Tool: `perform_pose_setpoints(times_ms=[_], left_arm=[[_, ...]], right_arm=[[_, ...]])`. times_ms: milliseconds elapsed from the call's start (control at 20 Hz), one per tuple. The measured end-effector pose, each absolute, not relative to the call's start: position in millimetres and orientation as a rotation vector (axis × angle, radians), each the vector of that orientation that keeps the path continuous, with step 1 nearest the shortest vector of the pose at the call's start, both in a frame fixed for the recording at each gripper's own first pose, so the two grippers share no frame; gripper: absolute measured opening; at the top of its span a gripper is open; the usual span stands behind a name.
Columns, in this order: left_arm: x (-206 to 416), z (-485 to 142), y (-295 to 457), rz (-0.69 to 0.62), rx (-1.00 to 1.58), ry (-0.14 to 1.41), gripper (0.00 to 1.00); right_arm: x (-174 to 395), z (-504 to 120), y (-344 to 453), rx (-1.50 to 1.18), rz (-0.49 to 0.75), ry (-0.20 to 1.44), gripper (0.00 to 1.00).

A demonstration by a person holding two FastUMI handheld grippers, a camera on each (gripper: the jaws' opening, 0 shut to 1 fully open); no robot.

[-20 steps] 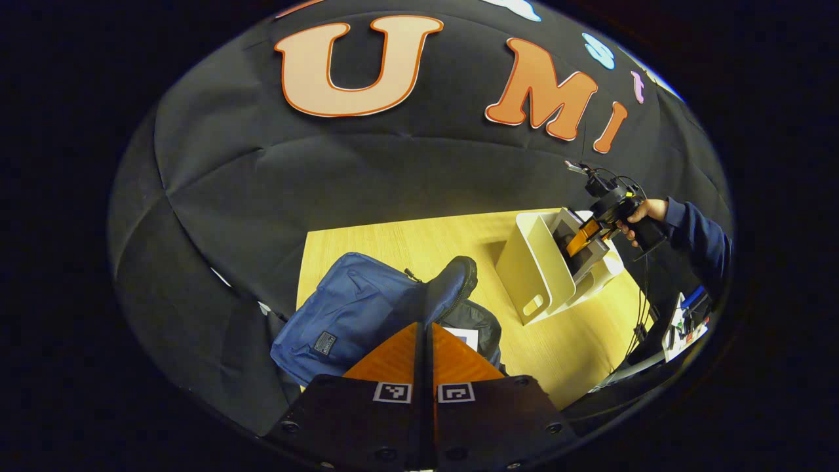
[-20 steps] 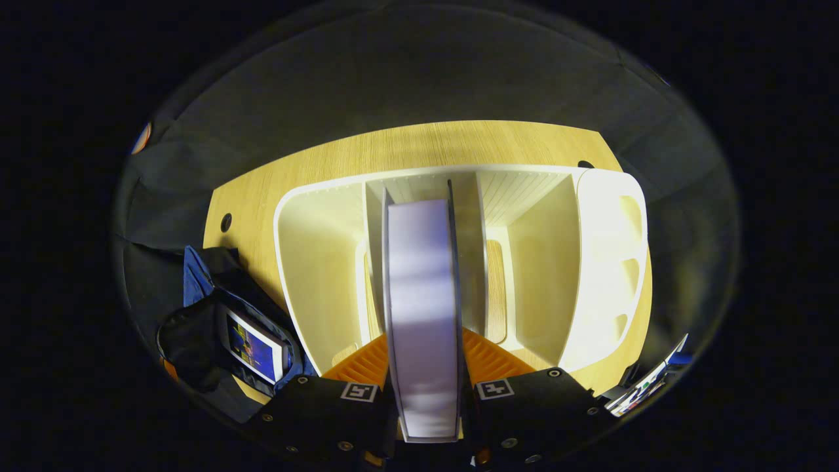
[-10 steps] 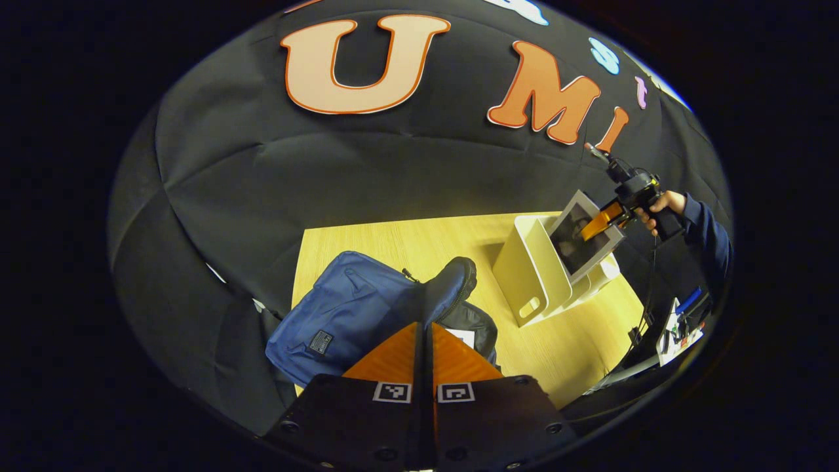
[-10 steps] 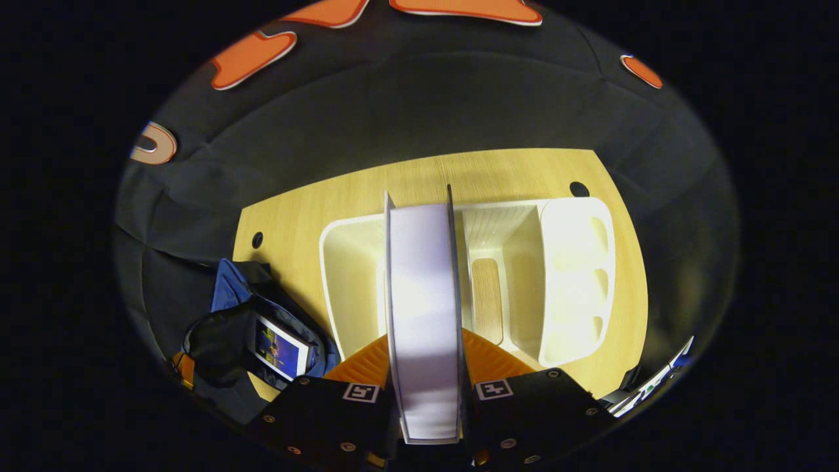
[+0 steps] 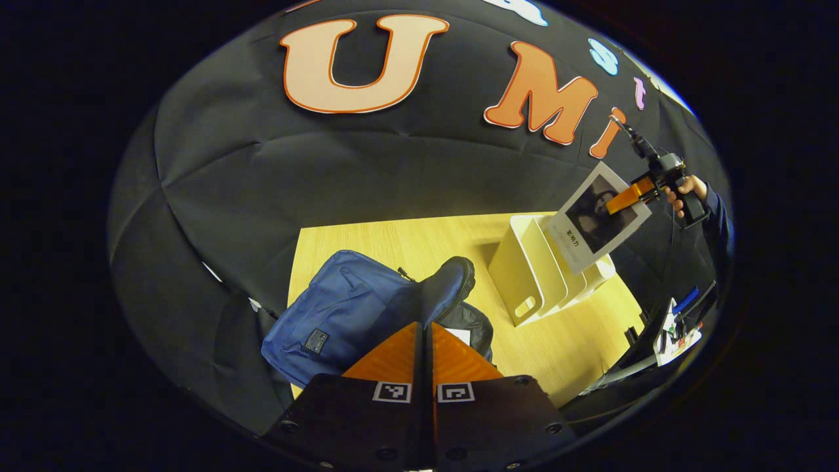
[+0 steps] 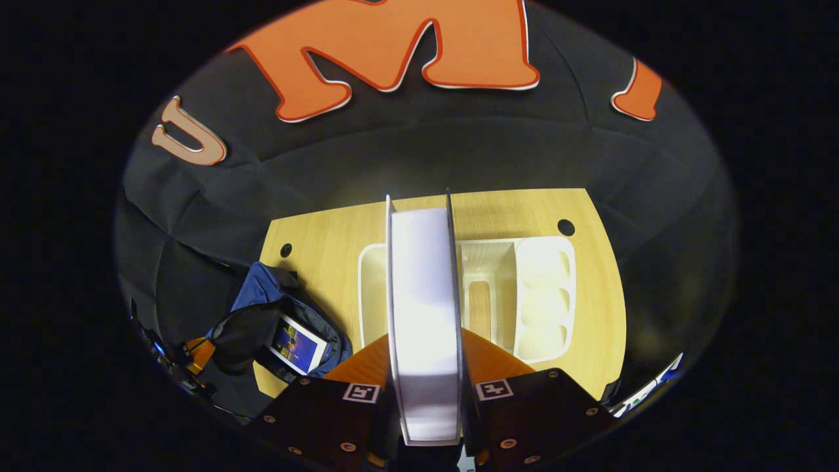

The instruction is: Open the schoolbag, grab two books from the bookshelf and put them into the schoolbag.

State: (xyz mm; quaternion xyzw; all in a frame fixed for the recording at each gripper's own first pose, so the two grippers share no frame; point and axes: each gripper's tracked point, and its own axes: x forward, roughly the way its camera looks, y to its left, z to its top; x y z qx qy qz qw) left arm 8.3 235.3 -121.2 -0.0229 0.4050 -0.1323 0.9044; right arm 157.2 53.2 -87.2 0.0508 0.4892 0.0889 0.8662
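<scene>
While a book is pinched edge-on between the two fingers of the right gripper at the lower centre of the right gripper view, the white bookshelf is seen beneath it on the wooden table. In the left gripper view the same book is seen at the upper right, held clear above the bookshelf by the right gripper, which is gripped by a hand. The blue schoolbag is seen at the lower centre, lying on the table with its mouth open. A second book is seen inside the schoolbag at the lower left. The left gripper is pressed together on what appears to be the bag's raised flap
</scene>
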Motion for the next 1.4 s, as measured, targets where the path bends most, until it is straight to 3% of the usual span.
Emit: perform_pose_setpoints(times_ms=[350, 400, 450, 850, 1100, 1400], left_arm=[[9, -123, 235, -0.274, -0.062, 0.841, 0.0], [10, -124, 234, -0.279, -0.064, 0.844, 0.0], [10, -124, 235, -0.279, -0.063, 0.843, 0.0], [11, -127, 241, -0.264, -0.072, 0.848, 0.0], [15, -126, 242, -0.261, -0.045, 0.86, 0.0], [18, -127, 237, -0.278, -0.027, 0.877, 0.0]], right_arm=[[132, -48, 52, 0.101, 0.248, 0.954, 0.37], [129, -52, 46, 0.079, 0.236, 0.962, 0.46], [129, -54, 49, 0.09, 0.231, 0.963, 0.36], [105, -35, 122, 0.307, 0.437, 0.924, 0.35], [73, -53, 192, 0.485, 0.563, 0.938, 0.35], [61, -105, 243, 0.634, 0.532, 0.998, 0.35]])
